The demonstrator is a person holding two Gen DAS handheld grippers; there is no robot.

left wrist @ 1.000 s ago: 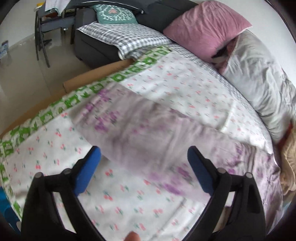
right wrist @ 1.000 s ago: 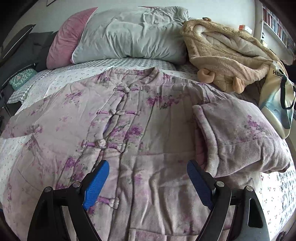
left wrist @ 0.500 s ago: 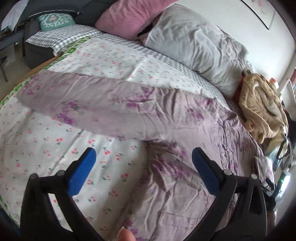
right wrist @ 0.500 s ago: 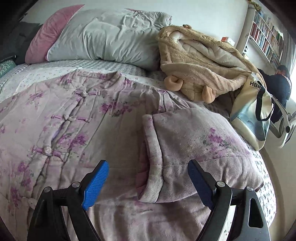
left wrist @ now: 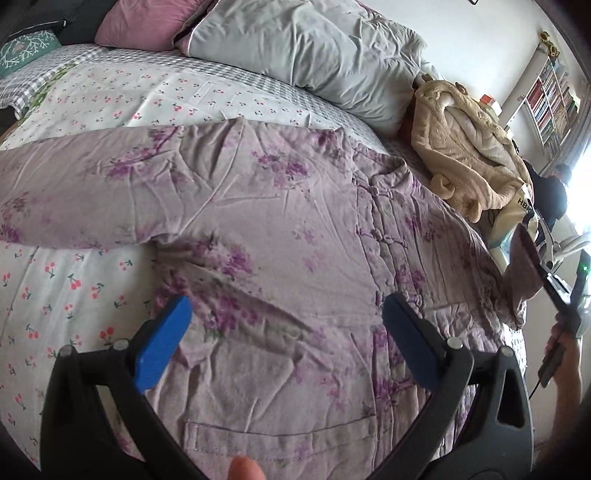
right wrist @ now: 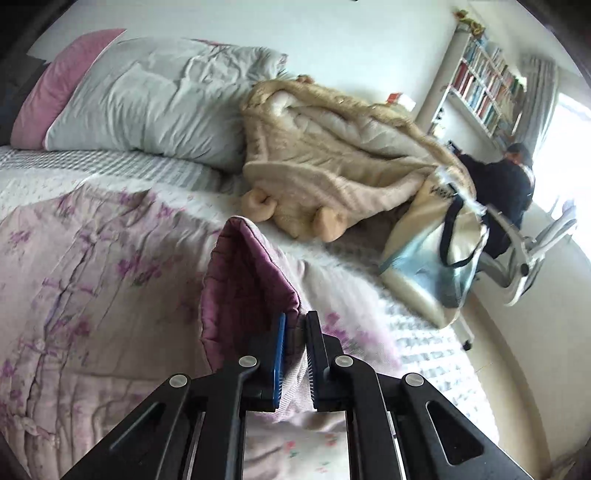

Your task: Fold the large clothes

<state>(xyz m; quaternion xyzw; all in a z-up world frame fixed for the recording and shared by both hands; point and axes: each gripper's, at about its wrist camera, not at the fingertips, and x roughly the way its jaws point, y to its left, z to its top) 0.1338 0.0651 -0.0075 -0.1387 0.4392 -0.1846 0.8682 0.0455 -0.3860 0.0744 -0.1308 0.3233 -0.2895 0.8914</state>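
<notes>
Since a second ago my left gripper (left wrist: 284, 343) has swung from the bare sheet to hover, jaws wide and empty, over the lilac padded jacket (left wrist: 295, 221), which lies face up on the bed (left wrist: 92, 295), collar toward the pillows. Its outstretched sleeve (left wrist: 74, 192) runs off to the left. My right gripper (right wrist: 294, 354) has clamped the other sleeve's cuff (right wrist: 247, 280), lifted, ready to fold leftward.

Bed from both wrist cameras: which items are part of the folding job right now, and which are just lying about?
Part of the job:
- floral jacket
- its sleeve cuff, pinched in the right gripper
- left gripper, open over the jacket

Lying about:
- grey pillow
- pink pillow
- beige fleece coat
- tote bag
- bookshelf
</notes>
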